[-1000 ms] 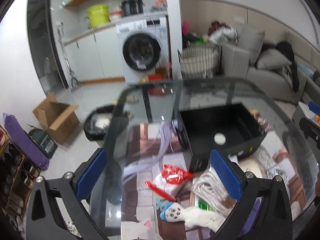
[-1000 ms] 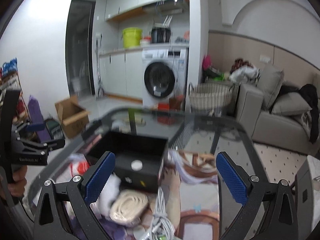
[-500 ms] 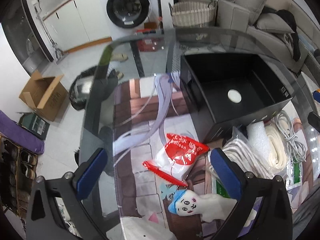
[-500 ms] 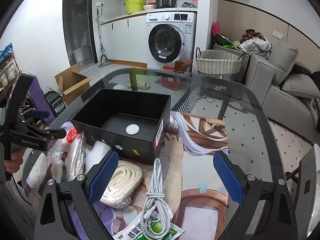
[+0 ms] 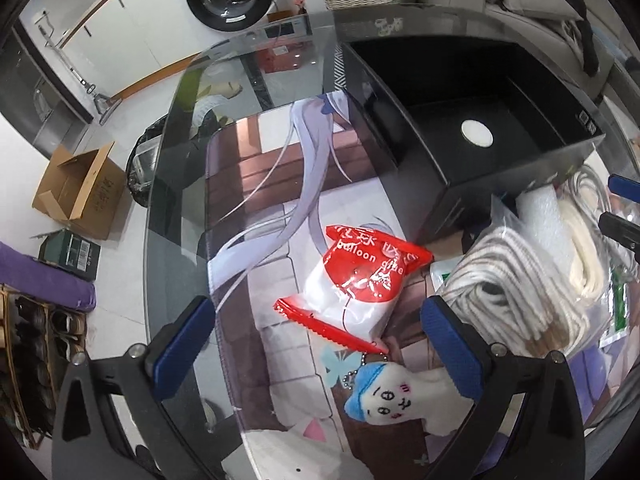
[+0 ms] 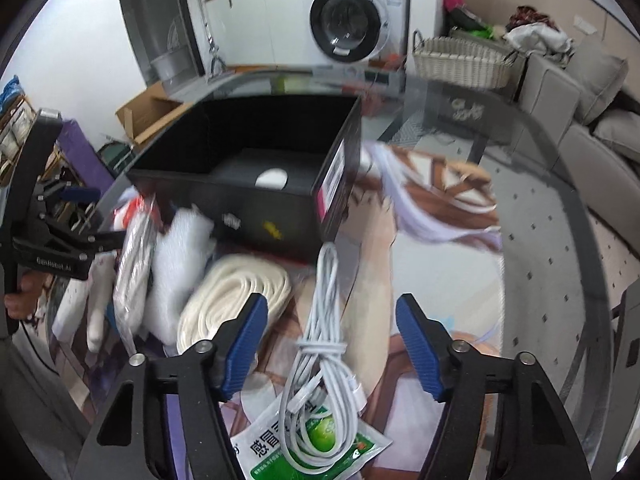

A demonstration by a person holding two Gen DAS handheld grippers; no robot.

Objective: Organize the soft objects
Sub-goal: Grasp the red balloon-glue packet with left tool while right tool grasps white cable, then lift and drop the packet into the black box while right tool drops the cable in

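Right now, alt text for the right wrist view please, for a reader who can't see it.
The open right gripper hovers above a bundled white cable lying partly on a green and white sachet on a glass table. Beyond it stands an open black box, with a coil of cream rope to the cable's left. The left gripper shows at far left.

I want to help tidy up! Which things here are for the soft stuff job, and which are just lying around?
For the job:
black box
balloon bag
plush toy
cream rope coil
white cable bundle
bubble wrap
left tongs and right tongs, both open

Just lying around:
washing machine
wicker basket
cardboard box
sofa
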